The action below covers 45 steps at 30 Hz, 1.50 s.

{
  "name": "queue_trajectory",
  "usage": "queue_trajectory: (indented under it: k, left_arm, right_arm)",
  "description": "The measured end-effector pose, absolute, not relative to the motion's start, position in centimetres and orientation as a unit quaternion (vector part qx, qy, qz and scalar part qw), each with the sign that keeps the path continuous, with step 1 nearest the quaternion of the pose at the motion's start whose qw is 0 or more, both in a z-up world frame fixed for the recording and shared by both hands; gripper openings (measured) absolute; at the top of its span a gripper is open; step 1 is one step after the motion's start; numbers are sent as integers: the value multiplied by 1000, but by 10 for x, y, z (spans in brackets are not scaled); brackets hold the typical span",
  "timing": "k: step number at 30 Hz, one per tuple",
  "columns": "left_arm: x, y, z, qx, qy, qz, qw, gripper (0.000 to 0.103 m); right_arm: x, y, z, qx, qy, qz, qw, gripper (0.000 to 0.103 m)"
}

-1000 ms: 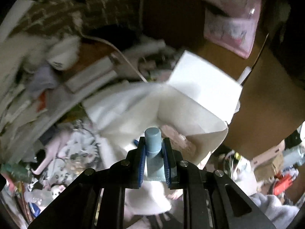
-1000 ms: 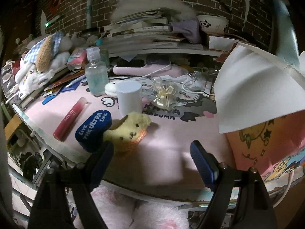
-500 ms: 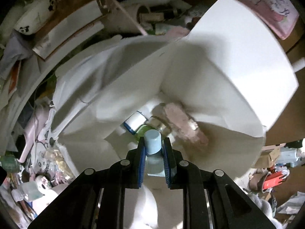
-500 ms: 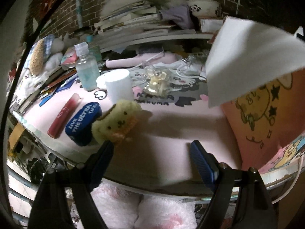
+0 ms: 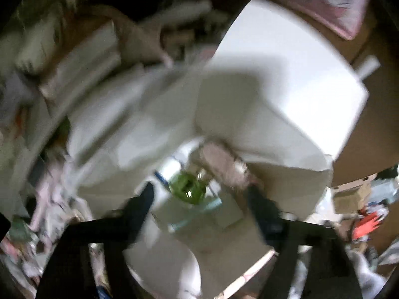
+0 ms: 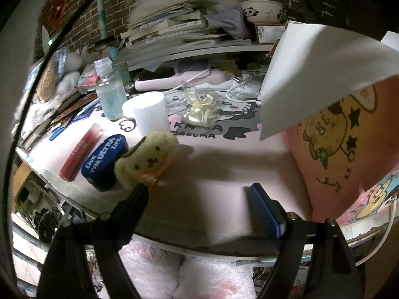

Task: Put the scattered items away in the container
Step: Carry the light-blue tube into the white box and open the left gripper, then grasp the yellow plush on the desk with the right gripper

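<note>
The left wrist view is blurred. My left gripper (image 5: 199,193) hangs over the white-lined box (image 5: 286,104) with its jaws opening. The pale blue tube (image 5: 197,210) lies loose between them, touched by neither pad, above a green bottle (image 5: 187,190) and a pink fuzzy item (image 5: 224,167) inside the box. My right gripper (image 6: 199,191) stands open over the pink mat, nothing between its fingers. Its left finger is just below a yellow plush dog (image 6: 147,157). Left of the plush lie a blue case (image 6: 104,162) and a red tube (image 6: 79,152). Behind stand a white cup (image 6: 149,117) and a clear bottle (image 6: 109,94).
The pink cartoon-printed box wall (image 6: 336,149) and its white flap (image 6: 311,74) rise at the right. A ribboned clear bag (image 6: 202,109), a pink hairbrush (image 6: 174,79) and cables lie behind. Stacked books (image 6: 179,32) fill the back. The table edge runs under my right gripper.
My left gripper has come closer over the box and its jaws have spread, letting go of the pale blue tube. The right gripper stays open, now slightly nearer the plush.
</note>
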<state>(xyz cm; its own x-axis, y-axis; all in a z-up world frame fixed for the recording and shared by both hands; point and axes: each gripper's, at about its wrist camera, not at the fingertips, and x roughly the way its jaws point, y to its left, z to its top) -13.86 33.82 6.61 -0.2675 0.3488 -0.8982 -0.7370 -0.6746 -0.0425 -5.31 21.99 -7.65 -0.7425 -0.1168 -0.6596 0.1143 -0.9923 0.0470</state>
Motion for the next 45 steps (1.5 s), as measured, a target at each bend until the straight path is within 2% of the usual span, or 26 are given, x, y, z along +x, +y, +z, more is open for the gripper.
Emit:
queue_trajectory:
  k: [5, 11, 22, 35, 45]
  left_arm:
    - [-110, 319, 115, -411, 192, 792, 408, 85]
    - [-96, 266, 152, -358, 160, 839, 377, 87]
    - [-80, 144, 116, -338, 121, 906, 224, 87]
    - [-57, 53, 56, -338, 73, 926, 151, 87]
    - [-55, 28, 44, -342, 33, 927, 151, 87]
  right_arm:
    - [-54, 222, -77, 352, -5, -934, 61, 80]
    - [-53, 223, -76, 349, -9, -935, 60, 80]
    - [-40, 218, -78, 323, -15, -944, 63, 80]
    - [-48, 185, -75, 308, 5, -949, 66, 80]
    - [-63, 168, -82, 309, 20, -949, 57, 80]
